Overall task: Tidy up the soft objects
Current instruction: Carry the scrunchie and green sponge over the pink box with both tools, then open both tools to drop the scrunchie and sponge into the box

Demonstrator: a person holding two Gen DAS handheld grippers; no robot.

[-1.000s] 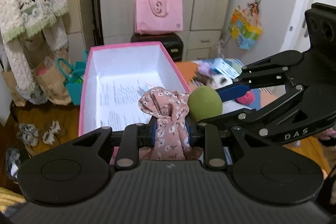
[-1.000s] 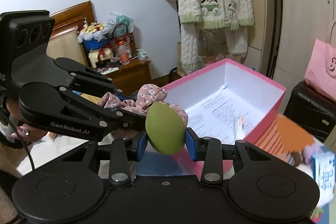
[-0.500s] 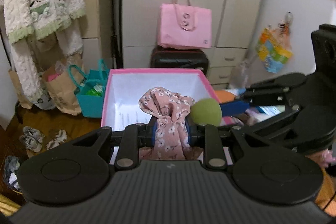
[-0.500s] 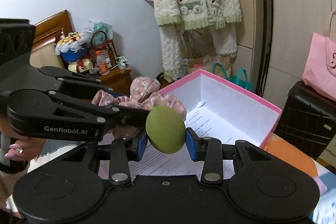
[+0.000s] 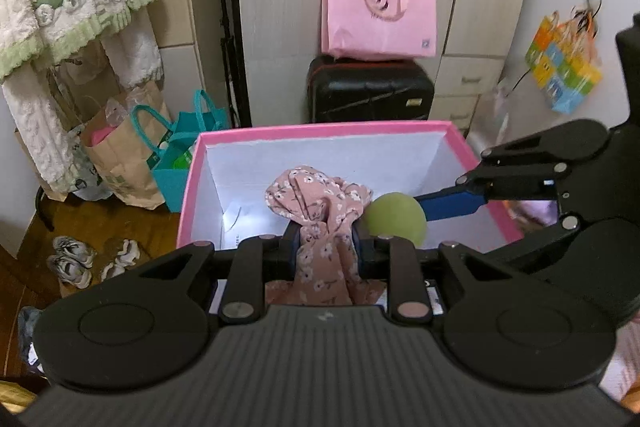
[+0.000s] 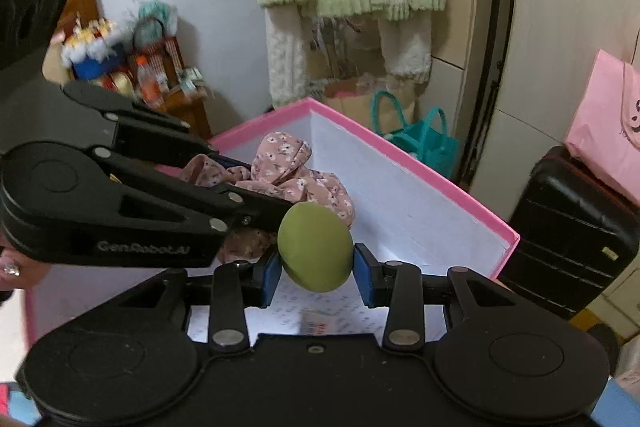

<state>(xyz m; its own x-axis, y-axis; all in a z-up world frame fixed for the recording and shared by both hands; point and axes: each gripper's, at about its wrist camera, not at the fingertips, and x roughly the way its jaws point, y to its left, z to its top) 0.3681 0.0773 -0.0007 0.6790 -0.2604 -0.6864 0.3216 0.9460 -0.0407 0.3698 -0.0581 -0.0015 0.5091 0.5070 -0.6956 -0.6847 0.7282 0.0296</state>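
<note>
Two soft things are hanging over one container. Left wrist view: the left hand-held gripper is clamping a pink floral cloth, bunched above the fingers and trailing below them. The cloth is sitting over the pink box, an open box with white inner walls; printed paper is lying on its floor, nothing else visible inside. The right hand-held gripper is reaching in from the right, pinching a green ball that is touching the cloth, also above the box interior. Behind the box a pink tote bag is resting on a black suitcase; a teal bag and a brown paper bag are standing on the floor at left.

Right wrist view: the right hand-held gripper is squeezing the green ball between blue pads. The left hand-held gripper is coming in from the left, gripping the floral cloth, ball and cloth both hovering over the pink box. Printed paper is showing on the box floor.
</note>
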